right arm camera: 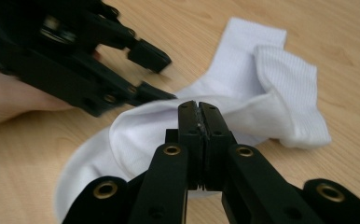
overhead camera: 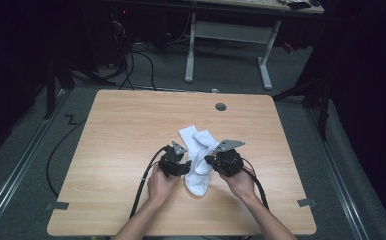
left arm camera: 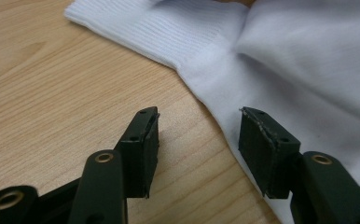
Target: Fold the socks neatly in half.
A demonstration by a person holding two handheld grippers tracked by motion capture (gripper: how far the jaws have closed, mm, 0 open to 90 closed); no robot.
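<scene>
Two white socks lie overlapping on the wooden table, cuffs toward the far side. My left gripper sits at their left edge. Its jaws stand open just above the wood, the right pad over the sock's border, with nothing pinched. My right gripper is at the socks' right side. Its jaws are shut on a raised fold of the upper sock, which humps up around the tips. The left gripper shows blurred and open just beyond that fold.
A round cable hole sits near the table's far edge. Beyond the table stands a white desk frame, with black cables on the floor. Bare wood surrounds the socks on all sides.
</scene>
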